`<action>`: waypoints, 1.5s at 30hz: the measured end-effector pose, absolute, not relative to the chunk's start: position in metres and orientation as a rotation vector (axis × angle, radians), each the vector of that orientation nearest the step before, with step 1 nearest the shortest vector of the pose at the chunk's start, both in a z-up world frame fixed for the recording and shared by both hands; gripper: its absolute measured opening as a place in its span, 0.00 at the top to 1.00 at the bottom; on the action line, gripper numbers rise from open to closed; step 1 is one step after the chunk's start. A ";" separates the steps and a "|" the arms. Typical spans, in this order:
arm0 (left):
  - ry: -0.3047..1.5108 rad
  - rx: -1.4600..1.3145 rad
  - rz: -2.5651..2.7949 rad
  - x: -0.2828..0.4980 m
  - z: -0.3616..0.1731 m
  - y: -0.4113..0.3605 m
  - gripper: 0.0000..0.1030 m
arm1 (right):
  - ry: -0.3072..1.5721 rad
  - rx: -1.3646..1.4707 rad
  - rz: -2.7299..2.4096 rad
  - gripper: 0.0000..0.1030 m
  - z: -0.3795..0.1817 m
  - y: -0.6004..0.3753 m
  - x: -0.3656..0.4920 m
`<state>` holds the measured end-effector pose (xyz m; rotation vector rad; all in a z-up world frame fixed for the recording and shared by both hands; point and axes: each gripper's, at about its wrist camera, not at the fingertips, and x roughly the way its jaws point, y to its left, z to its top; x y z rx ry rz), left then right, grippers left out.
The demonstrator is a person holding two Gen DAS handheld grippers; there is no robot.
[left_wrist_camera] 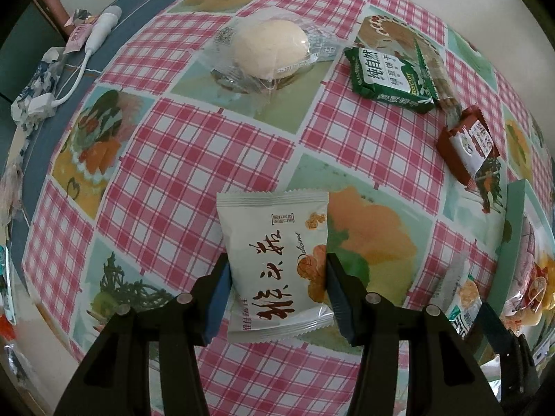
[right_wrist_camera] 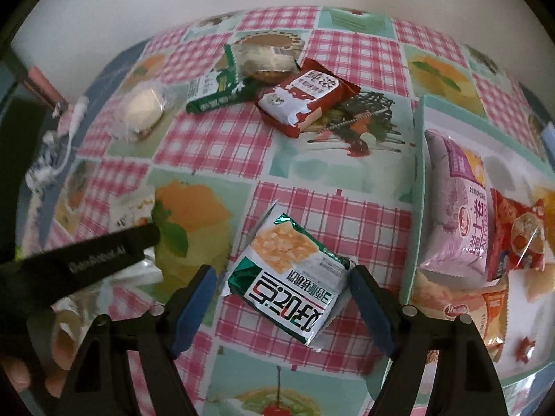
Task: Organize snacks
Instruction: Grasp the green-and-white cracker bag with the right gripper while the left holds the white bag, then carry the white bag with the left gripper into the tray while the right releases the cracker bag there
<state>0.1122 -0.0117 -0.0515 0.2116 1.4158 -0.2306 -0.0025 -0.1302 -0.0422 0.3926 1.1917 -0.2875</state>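
My left gripper point(left_wrist_camera: 277, 294) is shut on a white snack packet point(left_wrist_camera: 274, 242) with dark brush lettering, its blue pads pressing both side edges above the checked tablecloth. My right gripper point(right_wrist_camera: 282, 305) stands open over a green-and-silver cracker packet point(right_wrist_camera: 288, 277) that lies flat on the cloth between the pads. A gap shows on the left side; the right pad is close to the packet's edge. A mint-green tray point(right_wrist_camera: 419, 180) at the right holds several snacks, among them a pink packet point(right_wrist_camera: 458, 204).
Loose on the cloth lie a wrapped pale bun point(left_wrist_camera: 270, 52), a green biscuit packet point(left_wrist_camera: 392, 76), a red-brown packet point(left_wrist_camera: 468, 145) and a clear-wrapped cookie point(right_wrist_camera: 267, 59). A white cable point(left_wrist_camera: 100, 31) and crumpled wrappers sit on the blue surface at left. The tray rim point(left_wrist_camera: 513, 242) rises at right.
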 end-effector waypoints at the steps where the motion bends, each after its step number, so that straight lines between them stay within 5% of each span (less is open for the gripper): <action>1: 1.416 0.211 -0.228 0.111 -0.050 -0.013 0.47 | 1.194 0.376 -0.290 0.20 -0.043 -0.129 -0.002; 11: 1.416 0.215 -0.219 0.111 -0.050 -0.016 0.47 | 1.198 0.337 -0.301 0.19 -0.051 -0.121 -0.003; 22: 1.386 0.228 -0.250 0.110 -0.043 -0.020 0.47 | 1.153 0.392 -0.317 0.32 -0.042 -0.135 -0.009; 45: 1.149 0.227 -0.396 0.070 0.041 -0.050 0.48 | 0.861 0.575 -0.618 0.32 0.043 -0.222 -0.082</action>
